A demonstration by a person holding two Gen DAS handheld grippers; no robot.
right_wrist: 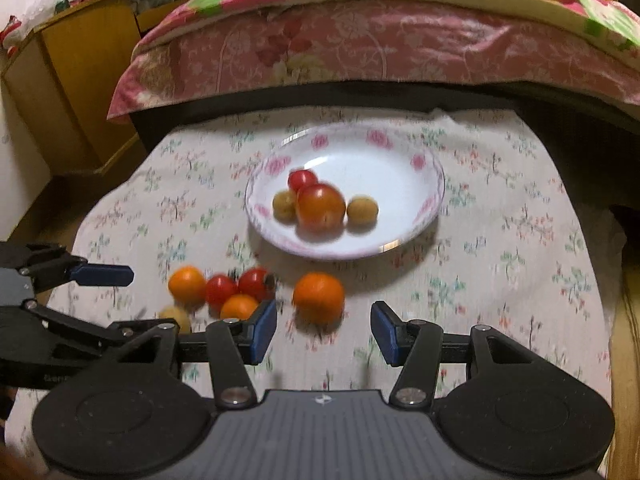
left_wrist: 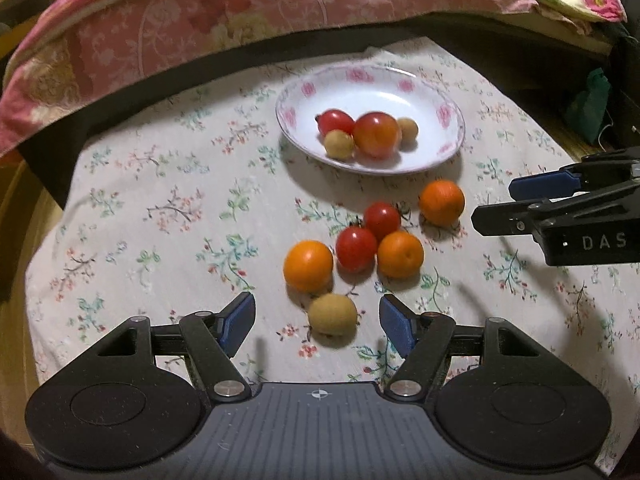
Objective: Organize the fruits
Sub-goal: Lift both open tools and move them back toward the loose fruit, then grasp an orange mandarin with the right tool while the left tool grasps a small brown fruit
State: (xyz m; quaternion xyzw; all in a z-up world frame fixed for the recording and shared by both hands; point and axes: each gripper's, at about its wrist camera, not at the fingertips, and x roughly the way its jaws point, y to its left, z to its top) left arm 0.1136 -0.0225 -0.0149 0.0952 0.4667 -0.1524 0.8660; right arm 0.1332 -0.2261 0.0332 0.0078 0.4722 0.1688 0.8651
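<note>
A white plate (left_wrist: 432, 152) with pink flowers holds two red tomatoes (left_wrist: 376, 134) and two small tan longans (left_wrist: 338, 143); it also shows in the right wrist view (right_wrist: 400, 168). On the cloth lie three oranges (left_wrist: 308, 266), two cherry tomatoes (left_wrist: 356, 249) and a longan (left_wrist: 333, 314). My left gripper (left_wrist: 318, 320) is open, its fingers on either side of that longan, not touching it. My right gripper (right_wrist: 324, 330) is open just short of an orange (right_wrist: 319, 297); it also shows in the left wrist view (left_wrist: 508, 204).
A floral tablecloth (left_wrist: 160, 220) covers the table. A bed with a pink quilt (right_wrist: 360, 52) runs along the far edge. A wooden cabinet (right_wrist: 72, 80) stands at the far left. The left gripper shows at the left in the right wrist view (right_wrist: 100, 292).
</note>
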